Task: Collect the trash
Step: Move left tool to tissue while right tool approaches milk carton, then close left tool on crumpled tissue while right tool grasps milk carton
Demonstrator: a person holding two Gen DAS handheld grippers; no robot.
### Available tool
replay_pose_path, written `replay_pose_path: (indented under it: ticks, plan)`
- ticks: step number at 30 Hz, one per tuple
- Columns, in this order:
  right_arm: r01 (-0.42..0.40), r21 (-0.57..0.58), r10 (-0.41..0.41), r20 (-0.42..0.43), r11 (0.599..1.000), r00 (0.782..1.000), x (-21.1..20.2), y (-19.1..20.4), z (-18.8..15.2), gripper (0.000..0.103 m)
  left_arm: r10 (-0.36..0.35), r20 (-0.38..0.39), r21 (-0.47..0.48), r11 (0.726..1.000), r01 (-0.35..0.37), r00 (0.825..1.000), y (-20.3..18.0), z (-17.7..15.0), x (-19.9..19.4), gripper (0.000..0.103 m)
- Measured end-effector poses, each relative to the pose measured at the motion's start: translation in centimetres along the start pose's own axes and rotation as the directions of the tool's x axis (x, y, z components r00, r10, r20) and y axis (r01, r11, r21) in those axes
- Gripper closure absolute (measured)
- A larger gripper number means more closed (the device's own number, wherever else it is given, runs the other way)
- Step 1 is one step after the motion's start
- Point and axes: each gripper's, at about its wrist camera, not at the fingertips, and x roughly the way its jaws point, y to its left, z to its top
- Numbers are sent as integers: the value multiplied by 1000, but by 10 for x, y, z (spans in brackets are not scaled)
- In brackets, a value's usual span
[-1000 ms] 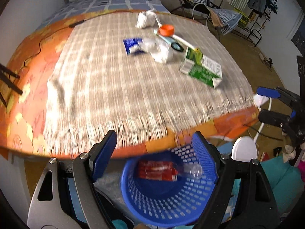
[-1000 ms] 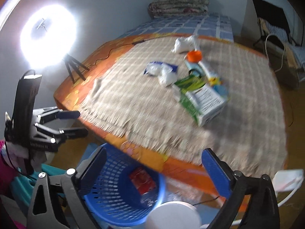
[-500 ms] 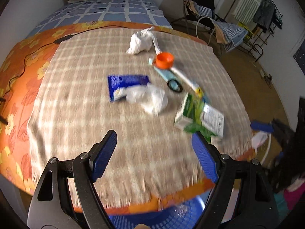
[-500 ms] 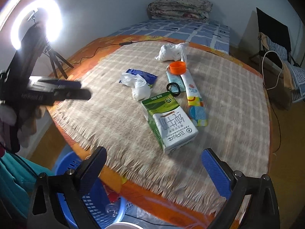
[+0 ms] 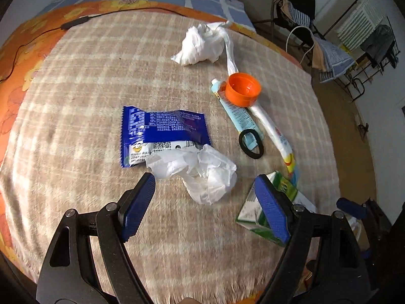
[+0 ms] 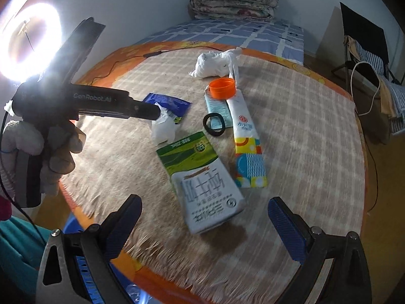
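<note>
The left gripper (image 5: 202,200) hung with fingers spread just above the crumpled tissue (image 5: 202,174), probably to pinch it. The right gripper (image 6: 205,224), also spread and empty, stood near the milk carton (image 6: 202,177).

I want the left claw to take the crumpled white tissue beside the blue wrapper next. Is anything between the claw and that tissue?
Nothing visible. The left claw is open and empty, and the crumpled tissue lies just beyond its fingertips on the checked cloth. The blue wrapper lies behind the tissue, not in front.

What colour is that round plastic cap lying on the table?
Bright orange; the round plastic cap shows best in the left wrist view.
</note>
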Motion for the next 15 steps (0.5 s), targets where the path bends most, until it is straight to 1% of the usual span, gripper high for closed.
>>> replay_pose_path:
  ticks: [4, 9, 11, 12, 13, 14, 15]
  plan:
    - [6, 1, -6, -15, 1000, 1000, 16, -3, 8, 2, -3, -23, -24, 1000, 3, 1000, 2, 2, 16, 20]
    - [16, -28, -17, -36, 999, 999, 33, 2, 14, 2, 10, -33, -15, 1000, -10, 999, 0, 4, 28, 20]
    - [28, -38, -30, -46, 999, 999, 39, 3, 14, 2, 3, -43, -21, 1000, -4, 999, 0, 4, 31, 32]
    - [32, -41, -34, -50, 999, 998, 42, 2, 15, 2, -1, -51, -22, 1000, 0, 999, 0, 4, 33, 41]
    - [37, -44, -39, -55, 998, 998, 45, 2, 14, 3, -2, -57, -23, 1000, 0, 998, 0, 3, 35, 46]
    - [39, -47, -42, -60, 998, 997, 47, 2, 14, 4, 2, -54, -20, 1000, -3, 999, 1, 2, 35, 48]
    - [40, -51, -43, -66, 998, 997, 49, 2, 14, 4, 0, -51, -17, 1000, -1, 999, 1, 2, 35, 55]
